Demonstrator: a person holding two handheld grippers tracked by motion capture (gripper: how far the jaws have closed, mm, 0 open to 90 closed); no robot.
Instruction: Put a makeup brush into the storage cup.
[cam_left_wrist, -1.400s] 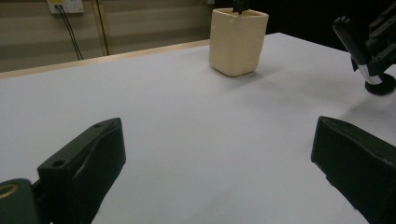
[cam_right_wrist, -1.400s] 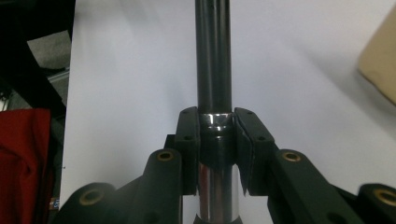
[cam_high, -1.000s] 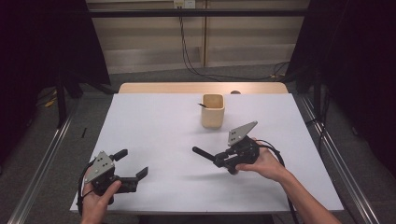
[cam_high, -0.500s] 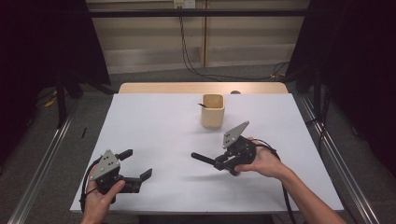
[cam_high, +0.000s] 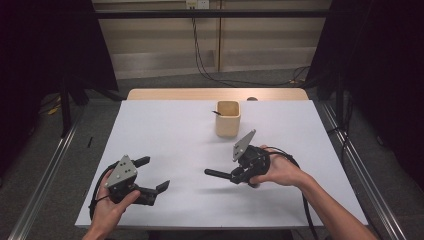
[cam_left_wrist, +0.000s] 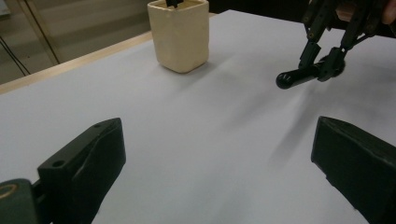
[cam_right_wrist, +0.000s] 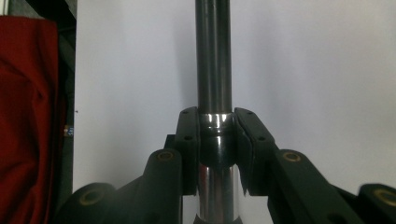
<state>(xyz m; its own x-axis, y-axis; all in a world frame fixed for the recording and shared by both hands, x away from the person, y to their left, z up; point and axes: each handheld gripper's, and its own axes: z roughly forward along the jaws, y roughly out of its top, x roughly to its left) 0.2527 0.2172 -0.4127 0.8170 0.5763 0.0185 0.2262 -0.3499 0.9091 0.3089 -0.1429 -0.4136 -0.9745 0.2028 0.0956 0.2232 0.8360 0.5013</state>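
Right hand-held gripper (cam_high: 239, 175) clamped on black rod (cam_high: 216, 173), axis level, pointing toward tabletop's left edge; cup (cam_high: 228, 118) beyond toward far edge; left hand-held gripper (cam_high: 152, 175) wide open, empty.

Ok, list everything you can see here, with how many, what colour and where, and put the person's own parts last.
Table: one, white top with a wooden far edge, centre of the scene.
Cup: one, cream, far middle of the table, with a small dark thing poking out at its rim.
Rod: one, dark and glossy, clamped in the right gripper, held just above the table.
Cables: several, black, on the floor beyond the table.
Cloth: one, red, beside the table edge in the right gripper view.
Left gripper: one, black, near left, jaws apart.
Right gripper: one, black, near right.
Hands: two, holding the grippers.
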